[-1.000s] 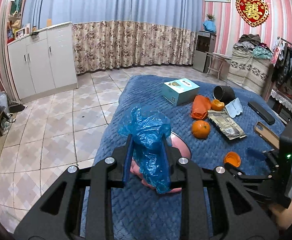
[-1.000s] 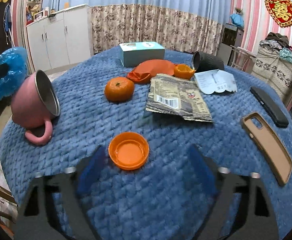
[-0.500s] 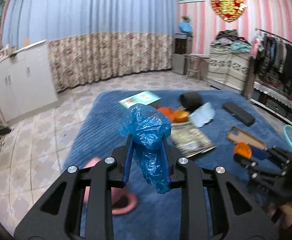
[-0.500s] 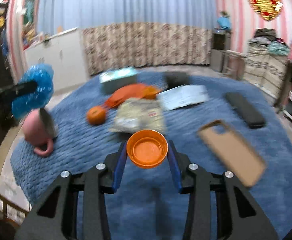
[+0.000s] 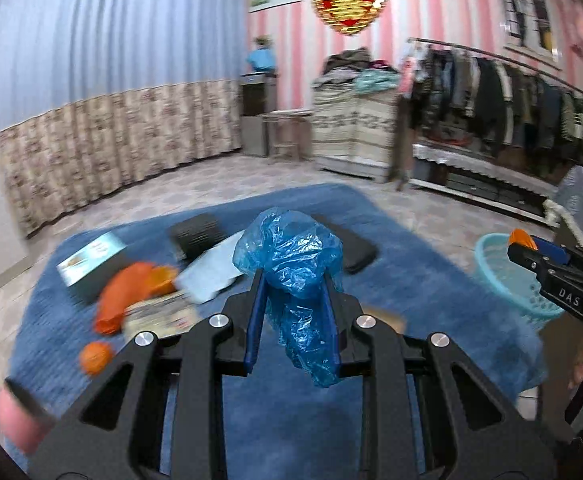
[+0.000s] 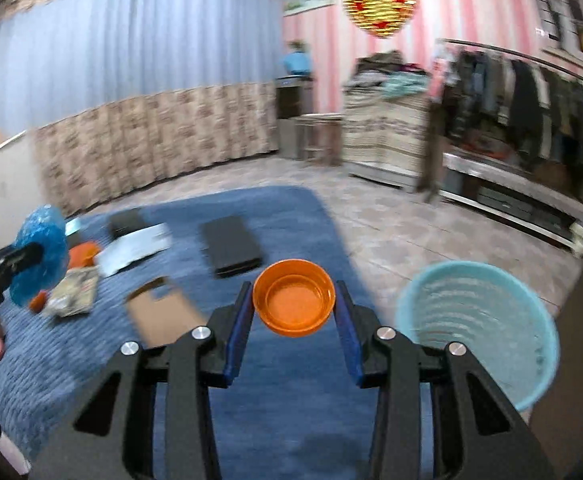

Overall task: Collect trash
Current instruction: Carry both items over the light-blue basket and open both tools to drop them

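My left gripper [image 5: 294, 280] is shut on a crumpled blue plastic bag [image 5: 295, 264], held above the blue-covered table [image 5: 291, 420]. My right gripper [image 6: 293, 300] is shut on an orange lid [image 6: 293, 298], held over the table's right edge. A light blue waste basket [image 6: 479, 332] stands on the floor just right of the lid. The basket [image 5: 507, 276] also shows at the right of the left wrist view, behind the right gripper [image 5: 531, 250]. The bag [image 6: 41, 252] shows at the left of the right wrist view.
On the table lie an orange wrapper [image 5: 123, 300], a tangerine [image 5: 95, 356], a foil packet [image 5: 159, 316], white paper [image 5: 211, 276], a teal box [image 5: 91, 260], a black remote [image 6: 231, 246], a brown phone case [image 6: 163, 312] and a pink mug [image 5: 15, 428]. A clothes rack [image 5: 511, 104] stands at the right.
My right gripper closed on the orange lid, lifted it and carried it right toward the basket. Both grippers swung right; the left still holds the blue bag.
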Motion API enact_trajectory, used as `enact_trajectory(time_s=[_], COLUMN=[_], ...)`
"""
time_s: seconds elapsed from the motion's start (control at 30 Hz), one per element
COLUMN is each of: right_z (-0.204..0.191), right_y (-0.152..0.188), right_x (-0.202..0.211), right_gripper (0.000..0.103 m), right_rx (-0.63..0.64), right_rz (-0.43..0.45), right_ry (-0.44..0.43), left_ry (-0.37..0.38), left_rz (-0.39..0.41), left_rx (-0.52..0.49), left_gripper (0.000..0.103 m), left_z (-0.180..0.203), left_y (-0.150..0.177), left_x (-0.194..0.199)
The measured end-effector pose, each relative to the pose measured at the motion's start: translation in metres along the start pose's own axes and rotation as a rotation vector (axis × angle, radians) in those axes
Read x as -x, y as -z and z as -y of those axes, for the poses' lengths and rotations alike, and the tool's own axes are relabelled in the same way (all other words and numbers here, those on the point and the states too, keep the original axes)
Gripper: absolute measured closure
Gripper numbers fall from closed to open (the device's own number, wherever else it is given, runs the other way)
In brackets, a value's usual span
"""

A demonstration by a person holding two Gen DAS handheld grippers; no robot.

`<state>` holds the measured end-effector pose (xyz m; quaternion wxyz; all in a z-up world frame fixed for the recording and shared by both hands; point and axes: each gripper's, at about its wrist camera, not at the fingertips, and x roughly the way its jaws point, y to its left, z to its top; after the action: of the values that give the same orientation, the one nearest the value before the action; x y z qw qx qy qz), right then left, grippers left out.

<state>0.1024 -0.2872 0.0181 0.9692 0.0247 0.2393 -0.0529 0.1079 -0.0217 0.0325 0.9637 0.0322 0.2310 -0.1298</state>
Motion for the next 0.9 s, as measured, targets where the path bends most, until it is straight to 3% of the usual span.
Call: enact_trajectory(time_s=[0.2,0.47,0.67,0.9], right_z=[0.038,0.085,0.118,0.175], right_y=[-0.022,-0.052,-0.026,-0.002], right_x=[-0.003,-0.017,-0.015,-0.016], right_gripper=[0.063,0.063,0.063,0.063], right_rx=[-0.018,-0.132,-0.122,-0.193], right_rz=[0.002,0.059,0.046,0.025], right_ry=[0.105,0.176,0.258,0.347], left_ry=[0.092,0.121,0.17,0.277], left_rz=[0.041,0.072,0.052,-0.027], left_rx=[-0.017,-0.076,-0.108,-0.167], left_gripper=[0.078,0.078,0.078,0.078], left_z=[0.049,0.092,0.129,0.203], left_y=[-0.02,-0.039,-0.05,-0.039], left_x=[-0.013,-0.032,-0.07,-0.115])
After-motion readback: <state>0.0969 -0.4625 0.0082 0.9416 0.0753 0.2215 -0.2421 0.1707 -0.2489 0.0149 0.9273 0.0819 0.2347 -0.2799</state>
